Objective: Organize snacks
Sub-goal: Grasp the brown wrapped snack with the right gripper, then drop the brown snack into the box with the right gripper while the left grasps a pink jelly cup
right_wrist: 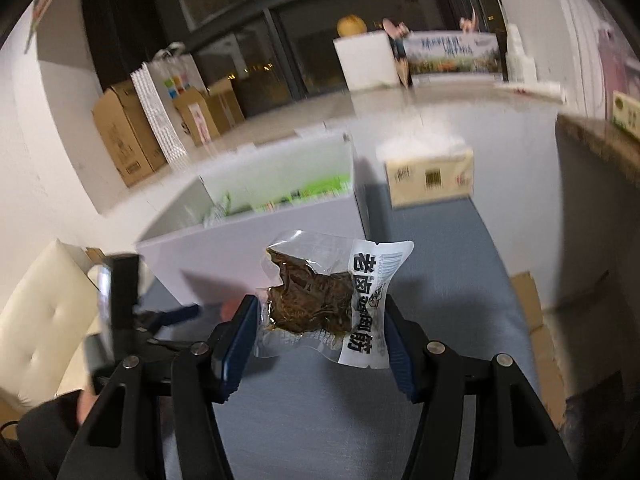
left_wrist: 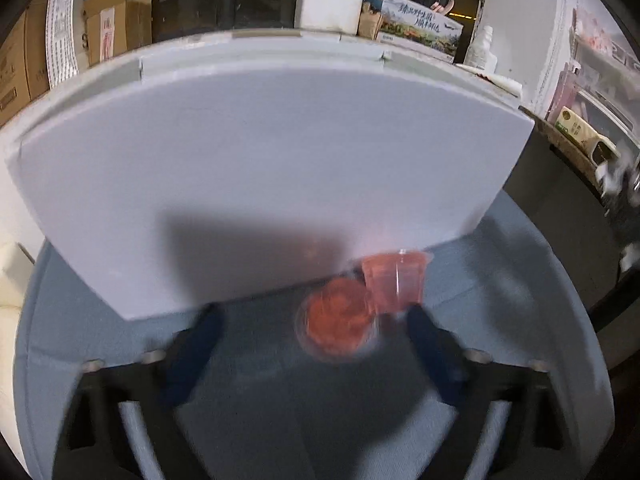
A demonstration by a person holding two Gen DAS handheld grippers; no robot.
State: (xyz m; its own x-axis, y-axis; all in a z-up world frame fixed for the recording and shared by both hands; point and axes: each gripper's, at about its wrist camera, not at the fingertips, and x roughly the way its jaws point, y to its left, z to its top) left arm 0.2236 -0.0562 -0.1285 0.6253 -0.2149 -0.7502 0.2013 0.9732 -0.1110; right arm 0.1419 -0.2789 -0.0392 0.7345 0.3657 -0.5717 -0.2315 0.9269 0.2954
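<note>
I count two red jelly cups point(left_wrist: 362, 302) on the blue cloth point(left_wrist: 500, 280) in my left view: one lies showing its round face, the other tipped on its side just behind it, right against the foot of the white foam box point(left_wrist: 260, 184). Both are blurred. My left gripper point(left_wrist: 314, 322) has its two dark fingers point(left_wrist: 424, 328) spread wide, and the cups lie between the tips, nearer the right one; no pad presses on either cup.

In my right view I have one snack packet point(right_wrist: 320, 304), clear plastic with a brown lump inside and a white printed strip down one side. My right gripper point(right_wrist: 320, 316) pinches it by its two side edges, the blue pads point(right_wrist: 240, 344) pressed on the wrapper, and the packet hangs clear of the cloth in front of the foam box. Beyond sits one tissue pack point(right_wrist: 430, 178).
</note>
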